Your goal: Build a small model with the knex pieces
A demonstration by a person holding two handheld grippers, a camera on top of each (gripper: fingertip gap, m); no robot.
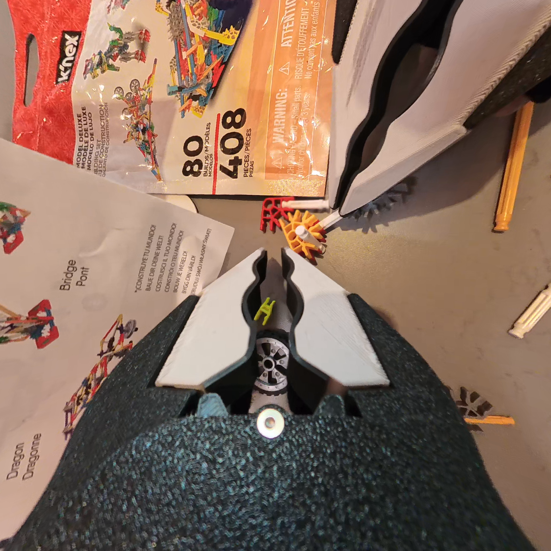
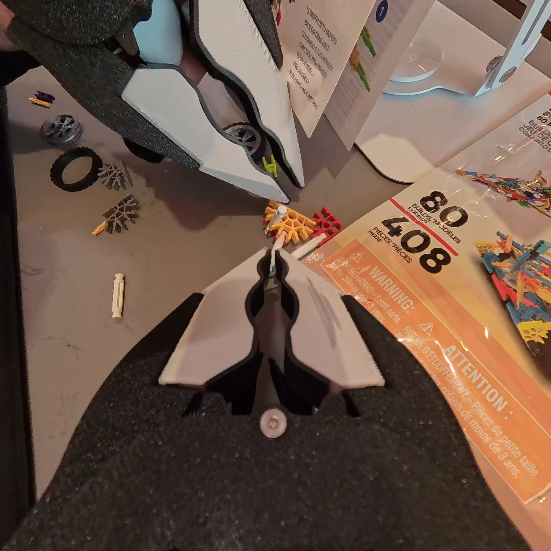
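Hovering with jaws slightly parted, the left gripper [image 1: 274, 253] gripped nothing; a wheel [image 1: 270, 365] and green clip [image 1: 264, 311] lay beneath. At its one o'clock sat the yellow connector [image 1: 301, 235], whose white rod [image 2: 272, 259] the right gripper [image 2: 272, 253] pinched.

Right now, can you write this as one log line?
left gripper: open, over wheel | right gripper: shut on white rod | yellow connector: on table
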